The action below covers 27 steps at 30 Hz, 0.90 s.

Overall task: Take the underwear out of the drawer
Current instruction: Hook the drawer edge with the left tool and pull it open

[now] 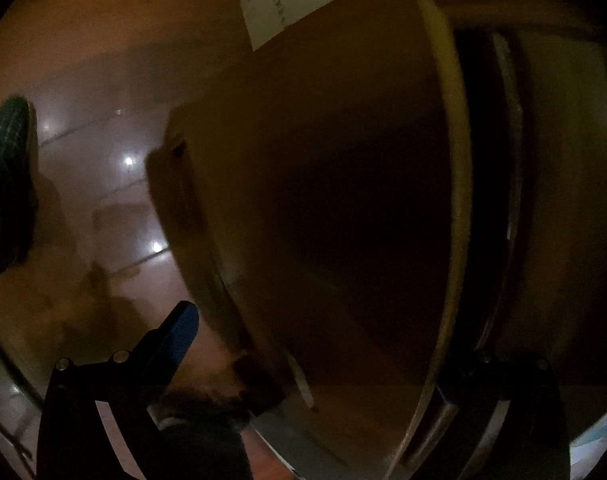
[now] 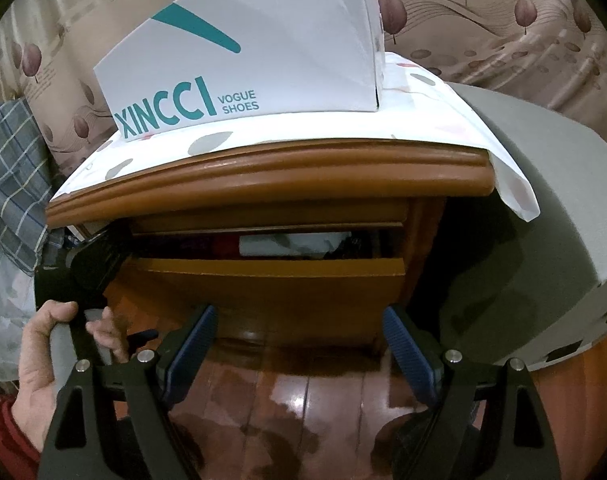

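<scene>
Black right tongs (image 2: 299, 344) carry ribbed blue pads (image 2: 409, 354) and silver screws (image 2: 453, 356); a red sleeve (image 2: 7, 436) covers the wrist

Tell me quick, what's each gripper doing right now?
Left gripper: open, its fingers either side of the drawer front, not clamped on it.
Right gripper: open, holding nothing, in front of the drawer.

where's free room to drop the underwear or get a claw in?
Free: the bare wood floor before the nightstand, between the right claw fingers. Tight: the drawer gap is narrow and stuffed with clothes. Crowded: the shoe box fills most of the cloth-covered top.
</scene>
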Motion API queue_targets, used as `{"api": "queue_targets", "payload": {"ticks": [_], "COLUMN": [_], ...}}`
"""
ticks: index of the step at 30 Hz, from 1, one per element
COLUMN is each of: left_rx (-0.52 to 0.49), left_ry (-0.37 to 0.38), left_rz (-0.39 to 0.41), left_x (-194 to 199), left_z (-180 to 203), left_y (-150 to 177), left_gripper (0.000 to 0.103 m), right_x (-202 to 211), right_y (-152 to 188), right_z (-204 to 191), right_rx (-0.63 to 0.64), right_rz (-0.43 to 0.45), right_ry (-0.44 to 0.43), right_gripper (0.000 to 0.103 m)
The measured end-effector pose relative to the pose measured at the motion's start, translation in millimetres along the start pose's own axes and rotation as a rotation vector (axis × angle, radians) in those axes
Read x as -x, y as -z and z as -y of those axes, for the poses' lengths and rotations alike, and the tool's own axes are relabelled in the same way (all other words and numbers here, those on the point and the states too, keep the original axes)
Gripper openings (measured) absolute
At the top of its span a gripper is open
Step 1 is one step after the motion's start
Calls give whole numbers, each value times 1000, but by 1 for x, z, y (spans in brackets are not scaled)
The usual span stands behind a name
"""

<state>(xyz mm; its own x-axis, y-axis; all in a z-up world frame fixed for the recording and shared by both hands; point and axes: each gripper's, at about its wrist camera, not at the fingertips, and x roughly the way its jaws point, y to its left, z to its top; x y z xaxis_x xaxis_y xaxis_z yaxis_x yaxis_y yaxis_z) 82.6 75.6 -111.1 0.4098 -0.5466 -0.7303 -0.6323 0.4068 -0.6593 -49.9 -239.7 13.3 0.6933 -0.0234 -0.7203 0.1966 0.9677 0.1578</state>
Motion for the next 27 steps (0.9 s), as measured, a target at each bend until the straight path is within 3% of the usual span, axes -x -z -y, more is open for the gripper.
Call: {"api": "queue_targets", "payload": {"ticks": [5, 8, 27], "left_rx": [-90, -98, -212], "left_ry": [-64, -76, -172], "left_rz": [49, 19, 10], "left_x": [16, 23, 48], "left_z": [-1, -8, -33], "left_y": [6, 8, 24], "left_gripper": [103, 103, 103], "right_x": [2, 3, -4], "right_y": [1, 0, -2], "right_z": [2, 2, 8], "right_rx": [-10, -5, -4], "right_rz": [4, 11, -3], "right_ry": [3, 10, 36], "right_gripper": [87, 87, 87]}}
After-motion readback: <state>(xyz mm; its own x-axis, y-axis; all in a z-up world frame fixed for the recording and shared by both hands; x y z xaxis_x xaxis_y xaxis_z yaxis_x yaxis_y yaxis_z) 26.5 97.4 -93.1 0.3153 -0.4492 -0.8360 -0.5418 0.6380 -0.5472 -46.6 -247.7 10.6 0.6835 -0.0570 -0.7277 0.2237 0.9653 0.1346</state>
